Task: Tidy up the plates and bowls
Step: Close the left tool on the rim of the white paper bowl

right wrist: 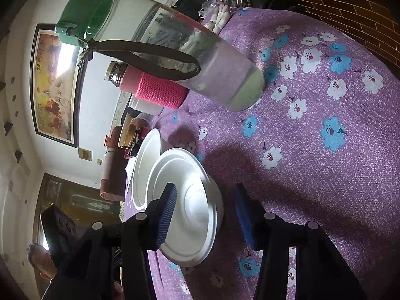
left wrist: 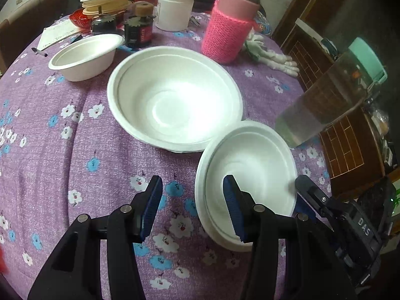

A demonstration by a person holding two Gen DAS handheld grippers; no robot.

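A round table under a purple flower-printed tablecloth (left wrist: 75, 150) stands beside dark brown brick-patterned wooden furniture (left wrist: 350, 155). A white wall (right wrist: 100, 95) carries a black-framed painting (right wrist: 52, 87) (glare-washed).

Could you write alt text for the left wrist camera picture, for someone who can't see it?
Open black tongs hover over a purple floral tablecloth, one finger over a small white bowl. Behind sit a large white bowl, another small bowl and a pink-sleeved flask.

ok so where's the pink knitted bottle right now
In the left wrist view the pink knitted bottle stands at the table's far side, right of the white jar, behind the large bowl.
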